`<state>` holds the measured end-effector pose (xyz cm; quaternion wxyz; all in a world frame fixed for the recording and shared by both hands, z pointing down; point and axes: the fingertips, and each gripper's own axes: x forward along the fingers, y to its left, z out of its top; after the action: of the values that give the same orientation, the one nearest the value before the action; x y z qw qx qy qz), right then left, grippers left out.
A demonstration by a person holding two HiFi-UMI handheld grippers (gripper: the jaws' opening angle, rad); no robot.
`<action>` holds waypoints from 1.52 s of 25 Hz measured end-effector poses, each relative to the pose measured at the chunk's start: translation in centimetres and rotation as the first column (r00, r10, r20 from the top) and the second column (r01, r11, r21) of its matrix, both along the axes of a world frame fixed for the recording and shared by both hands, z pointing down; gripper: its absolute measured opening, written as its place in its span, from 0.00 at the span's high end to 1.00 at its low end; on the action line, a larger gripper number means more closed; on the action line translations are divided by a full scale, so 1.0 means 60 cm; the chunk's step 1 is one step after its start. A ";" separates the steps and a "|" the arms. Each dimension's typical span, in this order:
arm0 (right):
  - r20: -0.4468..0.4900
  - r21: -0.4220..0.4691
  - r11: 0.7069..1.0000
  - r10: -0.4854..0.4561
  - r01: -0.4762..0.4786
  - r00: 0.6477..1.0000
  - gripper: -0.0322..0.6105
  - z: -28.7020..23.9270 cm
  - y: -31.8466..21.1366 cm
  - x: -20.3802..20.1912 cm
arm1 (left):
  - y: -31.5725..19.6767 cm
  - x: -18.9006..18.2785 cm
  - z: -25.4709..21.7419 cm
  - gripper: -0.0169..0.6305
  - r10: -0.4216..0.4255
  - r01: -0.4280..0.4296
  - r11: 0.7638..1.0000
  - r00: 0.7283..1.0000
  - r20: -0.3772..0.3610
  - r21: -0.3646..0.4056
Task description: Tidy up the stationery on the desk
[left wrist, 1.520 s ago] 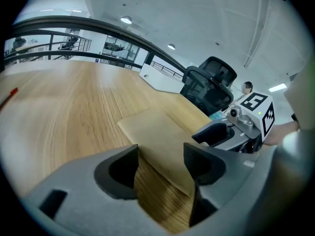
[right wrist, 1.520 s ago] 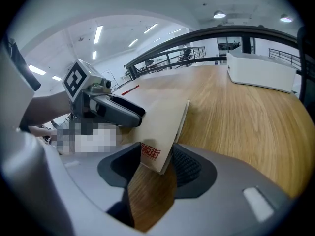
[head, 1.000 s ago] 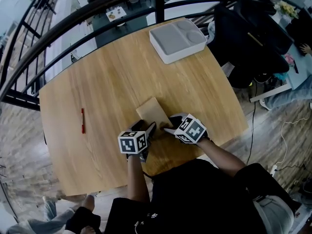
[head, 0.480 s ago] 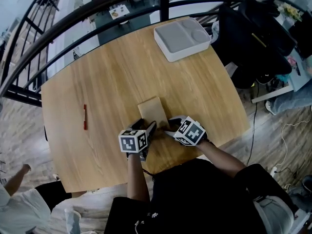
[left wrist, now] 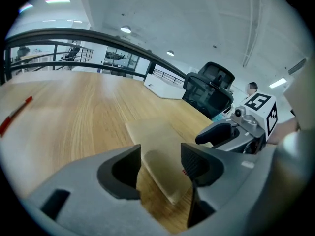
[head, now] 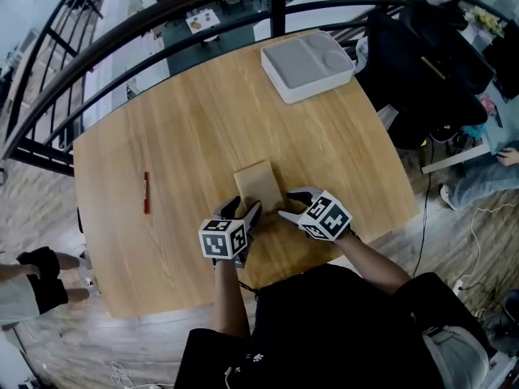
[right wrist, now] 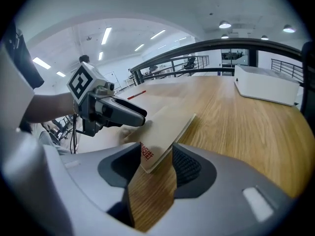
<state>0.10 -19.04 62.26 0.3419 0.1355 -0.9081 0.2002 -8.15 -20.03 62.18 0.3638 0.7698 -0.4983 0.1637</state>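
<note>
Near the front edge of the desk (head: 186, 120), found the brown notebook (head: 257, 183) tilted, far end apparently low against the wood, near end raised between both grippers. Read the left gripper (head: 242, 211) as clamped on the near left corner, pads against the cover on both sides. Read the right gripper (head: 293, 204) as likewise closed on the near right corner, beside a patch of red print too small to make out. Noted no gap at either pair of jaws in the gripper views. Located the red pen (head: 146, 193) flat on the wood well to the left, apart from the notebook and untouched. Located the white tray (head: 308, 65) at the far right corner of the desk, two compartments, both seemingly bare. Judged the step in hand as the pick-up of the notebook, with the tidying barely begun: nothing yet in the tray, pen not yet collected. Judged the next move as a level two-handed lift and carry toward the tray, calling for matched speed on both sides to avoid twisting or bending the cover, even grip at both corners, and clearance over the tray rim before release
</note>
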 end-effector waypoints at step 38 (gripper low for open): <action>0.486 0.011 0.988 0.130 -0.155 0.864 0.93 -0.180 0.118 -0.013 | 0.308 -0.065 -0.209 0.98 -0.401 0.342 0.841 0.914 0.060 0.421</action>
<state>-0.70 -11.98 51.48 0.0850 0.1561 -0.9569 0.2298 -12.06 -1.58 49.63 0.1857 0.7022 -0.6862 0.0399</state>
